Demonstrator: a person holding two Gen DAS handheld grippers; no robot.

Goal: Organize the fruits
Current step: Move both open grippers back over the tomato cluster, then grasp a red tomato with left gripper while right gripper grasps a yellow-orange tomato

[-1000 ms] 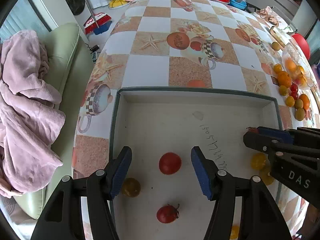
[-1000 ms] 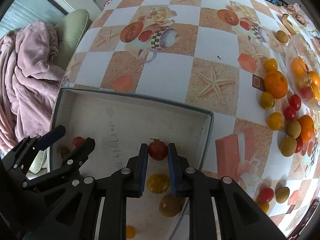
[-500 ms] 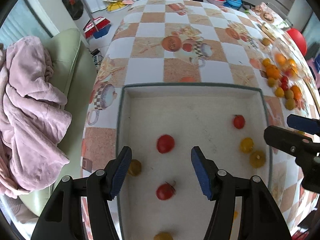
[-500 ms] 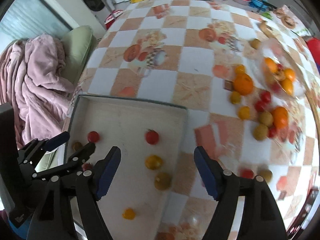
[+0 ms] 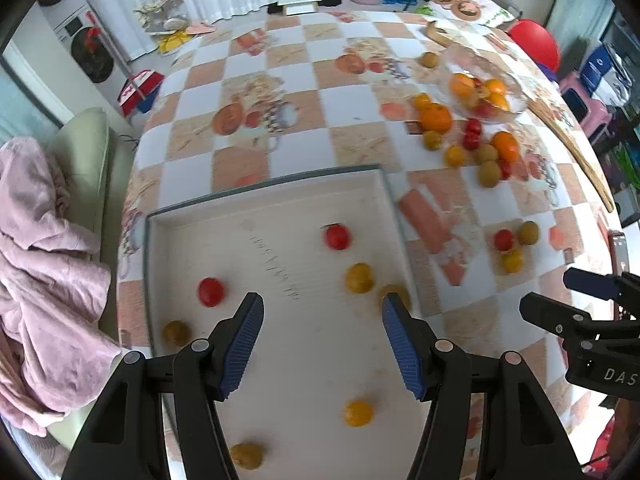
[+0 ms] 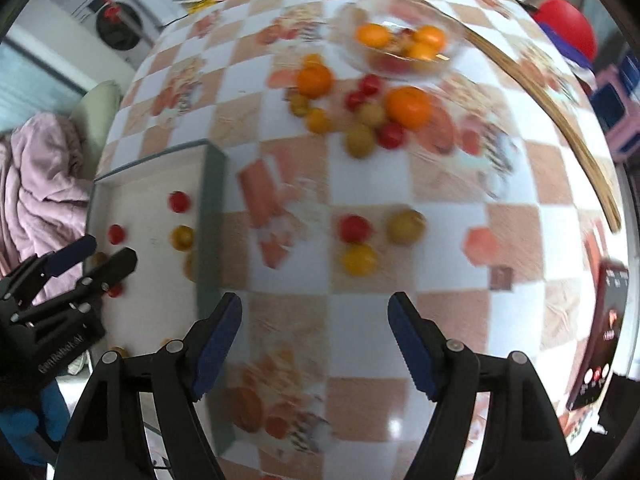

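A white tray with a grey rim lies on the checked tablecloth and holds several red, yellow and brown fruits, such as a red tomato. My left gripper is open and empty above the tray's near part. My right gripper is open and empty above the cloth, right of the tray. A red tomato, a brown fruit and a yellow fruit lie just ahead of it. More loose fruits lie farther back.
A glass bowl of oranges stands at the far side of the table. A phone lies at the right edge. A sofa with a pink blanket is left of the table.
The right gripper let go of the red tomato in the tray, opened wide and moved right over the tablecloth. The left gripper pulled back and up, staying open.
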